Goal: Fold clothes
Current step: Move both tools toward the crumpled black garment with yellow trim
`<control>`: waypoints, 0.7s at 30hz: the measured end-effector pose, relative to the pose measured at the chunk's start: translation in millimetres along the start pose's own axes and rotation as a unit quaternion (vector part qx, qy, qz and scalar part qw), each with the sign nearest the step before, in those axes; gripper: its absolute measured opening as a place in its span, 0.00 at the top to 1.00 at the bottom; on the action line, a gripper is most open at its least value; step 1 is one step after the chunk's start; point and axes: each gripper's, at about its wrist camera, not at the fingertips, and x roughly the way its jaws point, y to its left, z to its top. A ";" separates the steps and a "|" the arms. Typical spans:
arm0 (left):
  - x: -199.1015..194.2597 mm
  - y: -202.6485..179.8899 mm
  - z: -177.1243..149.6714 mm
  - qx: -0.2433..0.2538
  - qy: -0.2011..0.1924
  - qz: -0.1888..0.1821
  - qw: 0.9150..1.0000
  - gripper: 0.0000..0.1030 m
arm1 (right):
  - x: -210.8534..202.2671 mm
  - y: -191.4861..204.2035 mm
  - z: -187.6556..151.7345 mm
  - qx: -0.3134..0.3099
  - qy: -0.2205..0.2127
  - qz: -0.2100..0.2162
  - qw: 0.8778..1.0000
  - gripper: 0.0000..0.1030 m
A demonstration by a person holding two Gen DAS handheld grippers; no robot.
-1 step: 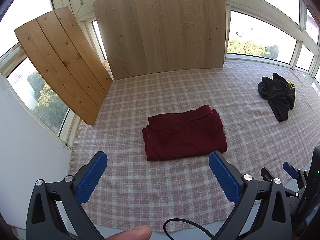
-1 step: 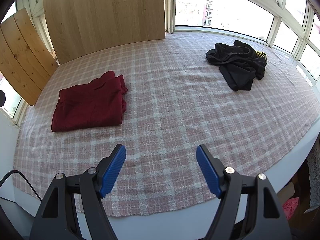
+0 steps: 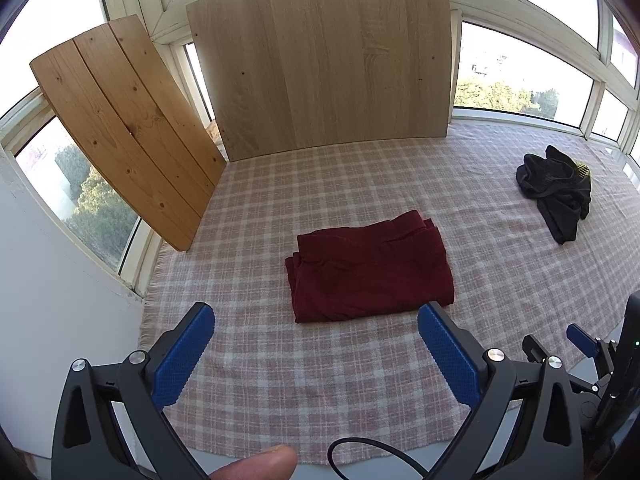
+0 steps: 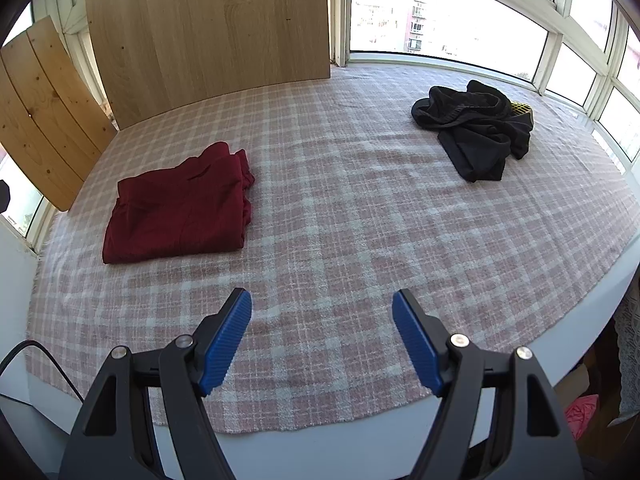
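Jaws of both the left gripper (image 3: 316,320) and right gripper (image 4: 322,306) are hanging spread above the tabletop's (image 4: 360,220) near edge, gripping nothing, while a folded maroon garment (image 4: 180,204) is lying toward its left edge and a crumpled black garment (image 4: 476,128) near its far right corner.

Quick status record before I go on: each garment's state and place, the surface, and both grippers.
red garment: folded flat, left part of the cloth
black garment: crumpled, unfolded, far right near the windows
surface: pink plaid cloth
backdrop: two wooden boards leaning against the windows
left gripper: open, holding nothing, at the near edge, facing the red garment
right gripper: open, holding nothing, over bare cloth
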 end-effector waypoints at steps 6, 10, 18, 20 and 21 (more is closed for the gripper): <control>0.8 7.9 4.4 0.005 -0.006 0.000 1.000 0.01 | 0.8 -5.5 -0.7 -0.001 0.002 0.004 1.000 0.30; -0.9 -2.1 0.3 0.011 -0.014 0.010 1.000 0.01 | 1.3 -10.5 -0.4 -0.002 0.003 0.005 1.000 0.30; 3.4 -33.5 3.7 0.025 -0.009 -0.011 1.000 0.01 | -5.1 -57.9 23.7 -0.008 -0.029 -0.056 0.998 0.30; 8.3 -44.9 4.4 0.024 0.000 -0.030 0.999 0.01 | -6.2 -80.7 27.6 0.009 -0.036 -0.078 0.996 0.30; 10.6 -51.3 5.4 0.026 0.005 -0.037 0.999 0.01 | -6.1 -93.0 27.8 0.022 -0.038 -0.084 0.996 0.30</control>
